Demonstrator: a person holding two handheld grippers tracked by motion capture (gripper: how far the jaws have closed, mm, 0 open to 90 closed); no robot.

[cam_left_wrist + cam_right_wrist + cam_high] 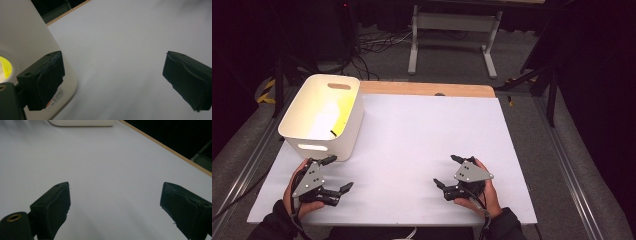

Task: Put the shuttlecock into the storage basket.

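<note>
A white plastic bin (323, 116) with handle slots stands at the table's left, something yellow glowing inside it. My left gripper (339, 174) is open just in front of the bin's near corner, held by a hand near the front left edge. In the left gripper view the bin's wall (27, 42) sits right behind one finger (43, 78), and nothing lies between the jaws. My right gripper (447, 171) is open near the front right, jaws pointing left over bare white surface. Its fingers (53, 206) are spread wide with nothing between them.
A white sheet (412, 145) covers the table, with a wooden strip (427, 89) showing along the far edge. Beyond the table are a grey stand (452, 30) and cables on the floor. The bin's base (80, 122) appears at the top of the right gripper view.
</note>
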